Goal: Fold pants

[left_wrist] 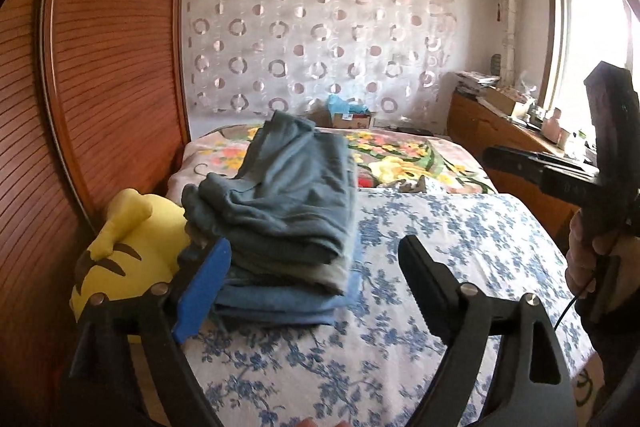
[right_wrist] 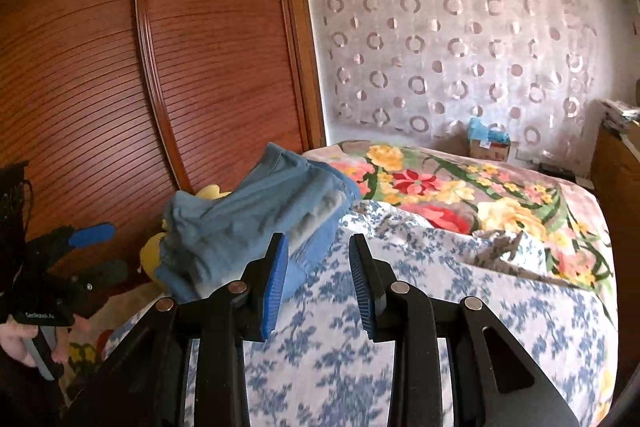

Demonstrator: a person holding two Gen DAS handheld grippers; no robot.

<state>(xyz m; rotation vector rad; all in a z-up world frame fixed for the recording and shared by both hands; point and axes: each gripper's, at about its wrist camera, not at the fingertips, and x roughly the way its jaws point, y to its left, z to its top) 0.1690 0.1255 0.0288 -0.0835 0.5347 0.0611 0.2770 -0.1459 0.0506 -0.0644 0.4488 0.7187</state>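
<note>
Left tool (left_wrist: pixel 316 259) open, pants (left_wrist: pixel 280 211) beside plush (left_wrist: pixel 128 247)

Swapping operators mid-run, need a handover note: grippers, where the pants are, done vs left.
Left gripper: open, empty, just in front of the pile.
Right gripper: open, empty, over the blue floral sheet.
Pants: blue-grey, folded into a bundle lying on top of the stack of folded clothes at the bed's left edge, beside the yellow plush toy.
Done: pants look folded and released.
Left: top bundle looks rumpled and a bit askew; perhaps square it up, then back both grippers away.
</note>
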